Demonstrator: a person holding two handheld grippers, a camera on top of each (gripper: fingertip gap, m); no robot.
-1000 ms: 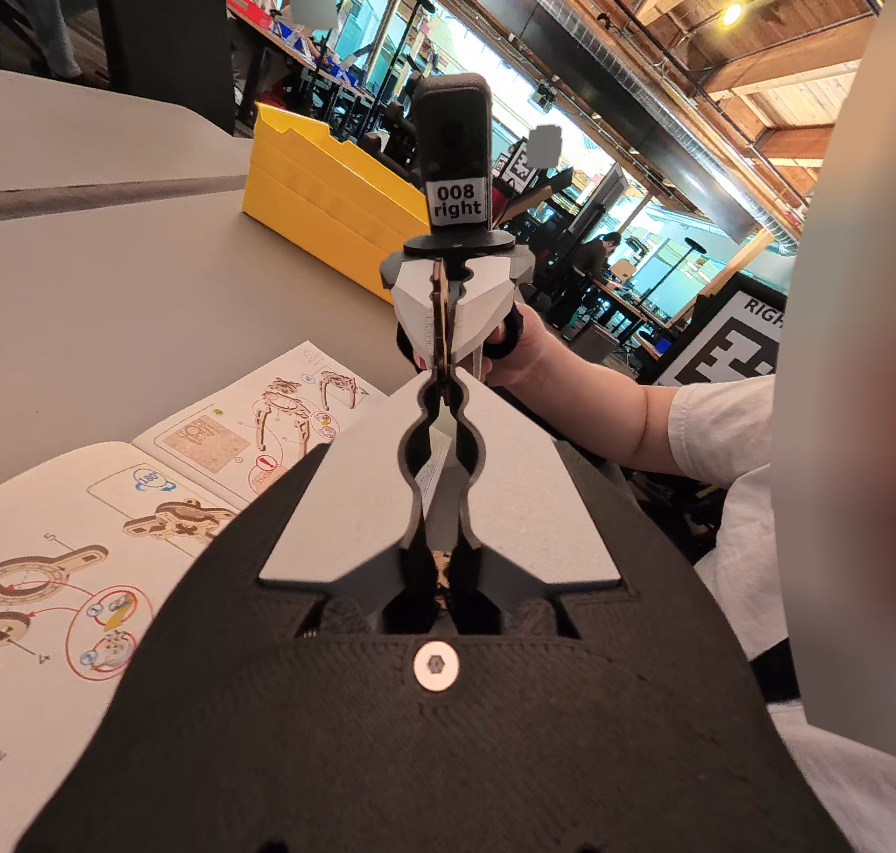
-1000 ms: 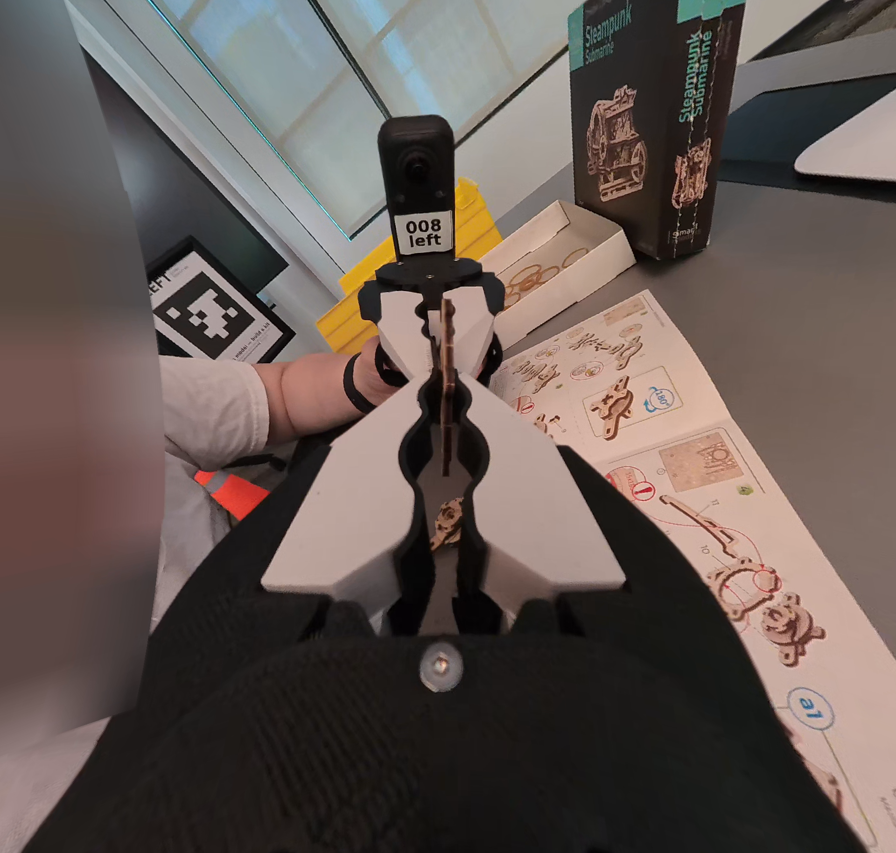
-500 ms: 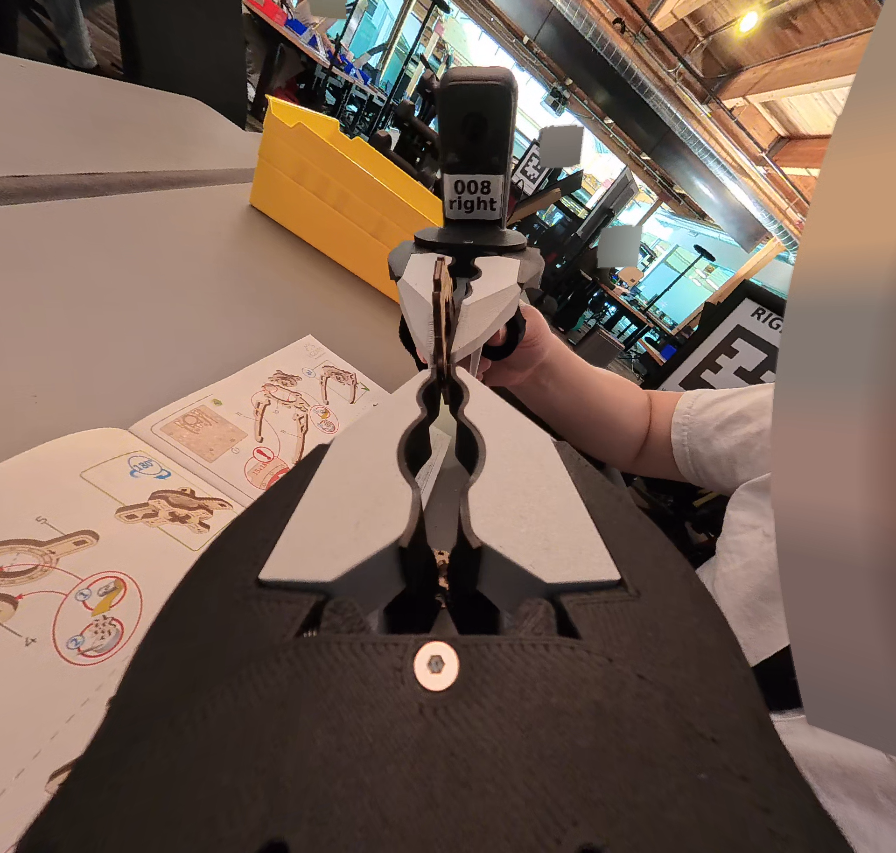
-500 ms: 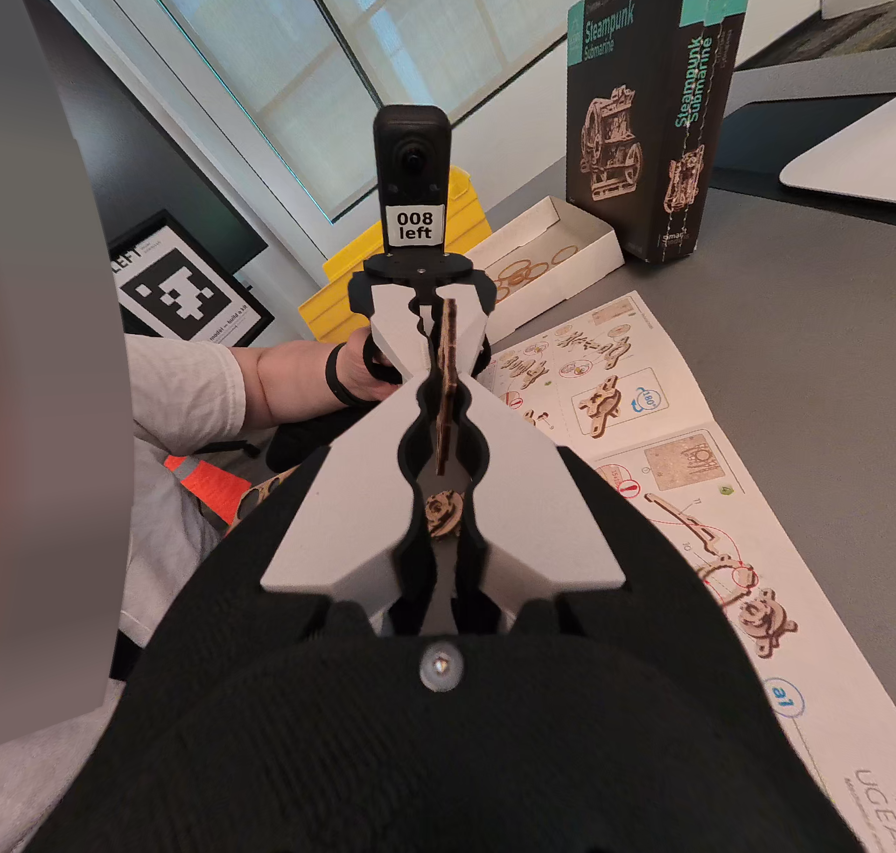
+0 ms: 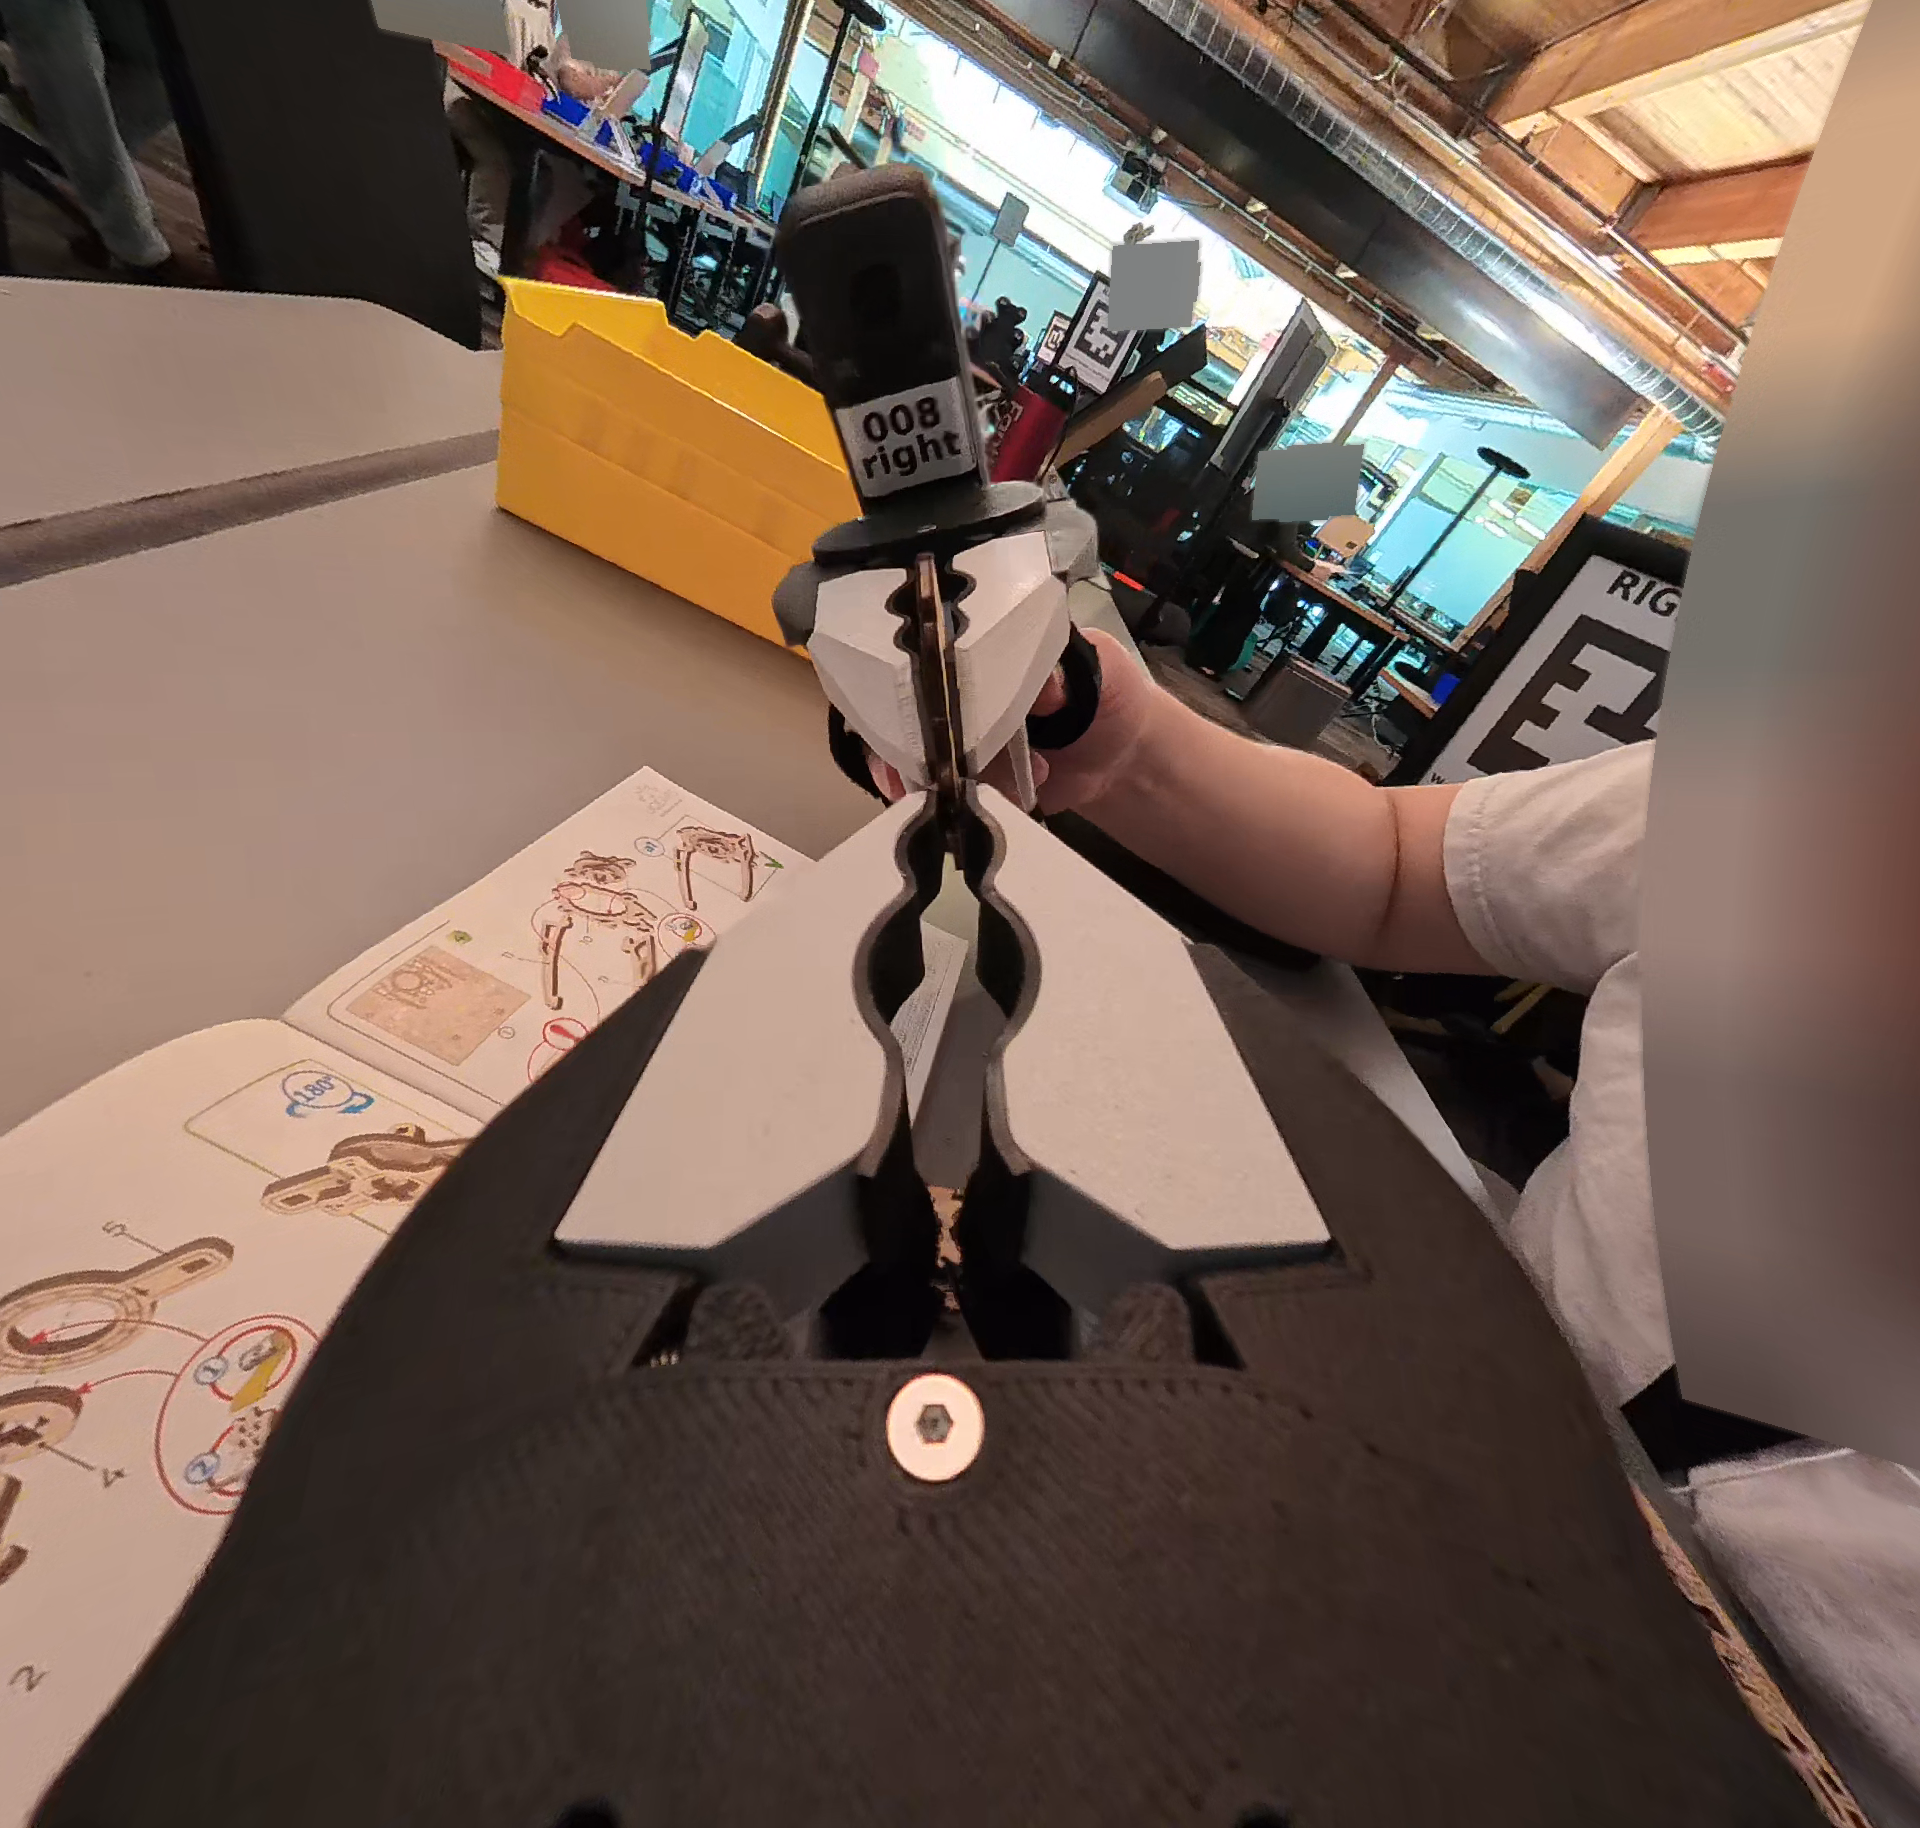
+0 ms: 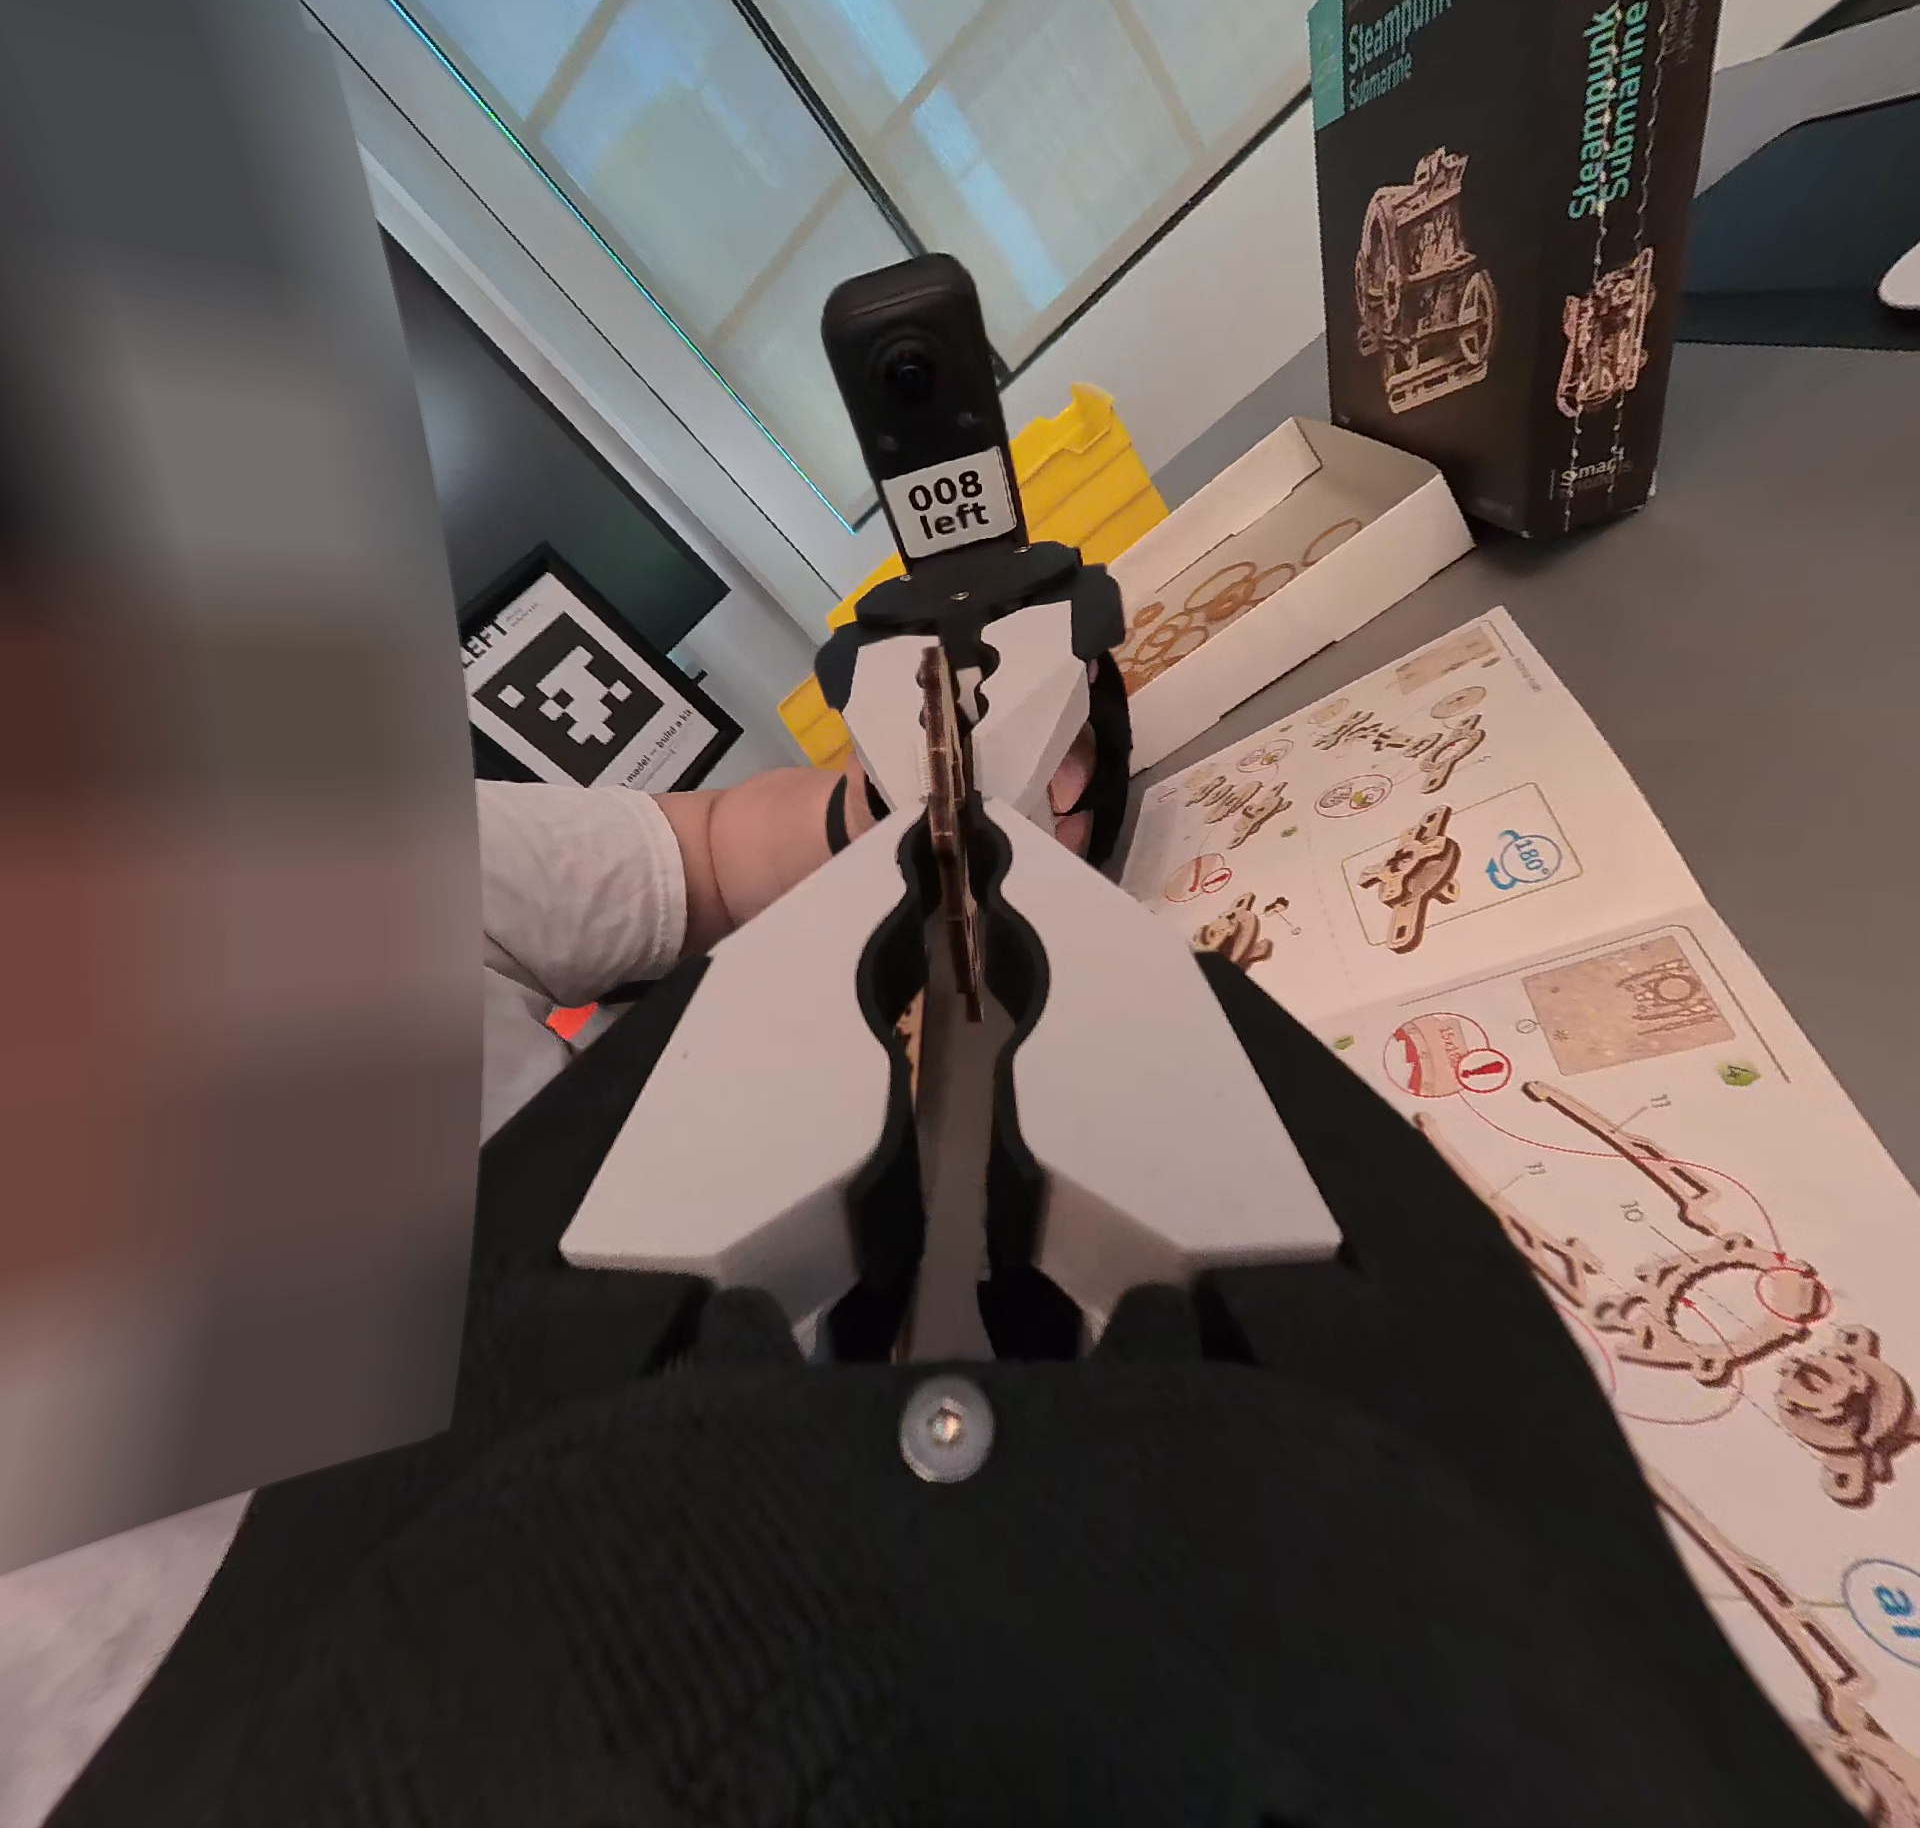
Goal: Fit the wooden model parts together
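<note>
My left gripper (image 5: pixel 943 807) and right gripper (image 6: pixel 951 828) meet tip to tip above the table edge. Both are shut on thin flat wooden model parts seen edge-on. In the left wrist view the wood (image 5: pixel 940 677) stands upright between the right gripper's (image 5: pixel 940 744) white fingers and reaches into my own tips. In the right wrist view the wood runs from the left gripper (image 6: pixel 945 791) back between my own fingers (image 6: pixel 964 937). I cannot tell whether it is one piece or two pressed together.
An open instruction booklet (image 5: pixel 208 1207) lies on the grey table (image 5: pixel 312 687); it also shows in the right wrist view (image 6: pixel 1558 947). A yellow bin (image 5: pixel 644 448) stands behind. A white tray (image 6: pixel 1434 531) with wooden rings and an upright dark kit box (image 6: pixel 1507 220) stand at the back right. Only a small space, under 4 cm, lies between the two pairs of fingers.
Both grippers stay shut and tip to tip. The pair has shifted and tilted slightly. The small round wooden piece seen below the right gripper's fingers earlier is out of sight.
</note>
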